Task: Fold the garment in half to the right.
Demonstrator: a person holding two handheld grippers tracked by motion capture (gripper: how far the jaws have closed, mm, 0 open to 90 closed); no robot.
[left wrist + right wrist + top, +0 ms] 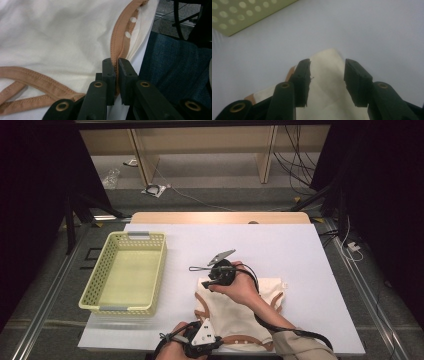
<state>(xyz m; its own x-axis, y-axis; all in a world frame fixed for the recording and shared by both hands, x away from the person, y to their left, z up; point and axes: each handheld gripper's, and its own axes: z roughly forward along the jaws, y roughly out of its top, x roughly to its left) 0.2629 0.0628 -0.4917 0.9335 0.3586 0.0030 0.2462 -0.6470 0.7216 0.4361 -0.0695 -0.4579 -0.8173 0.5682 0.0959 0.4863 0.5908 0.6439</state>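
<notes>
So the cream cloth bag with the tan trim is lying flat on the white table, well to the right of the yellow basket, down near the person's edge. I'll use the basket as my landmark for everything.

The left gripper is parked at the near edge of the bag, on the corner closer to the basket's side. Its jaws are pressed nearly together, pinching the tan strap between them, so that end looks anchored.

The right gripper sits at the bag's far corner, the one pointing up-table and toward the basket. Its jaws are half spread and straddle the corner of the cloth. In the right gripper view the fabric lies between the pads, but I can't honestly tell if the pads are touching it, since the tip of the cloth is a bit blurred. I'd call it not gripped yet.

The key relation: that corner lies straight ahead of the right jaws, already inside the gap, with the bag running back from it toward the left gripper. The right hand is clearly the nearer one, so my guess is the next move is a squeeze there, then a fold or a lift toward the basket.
</notes>
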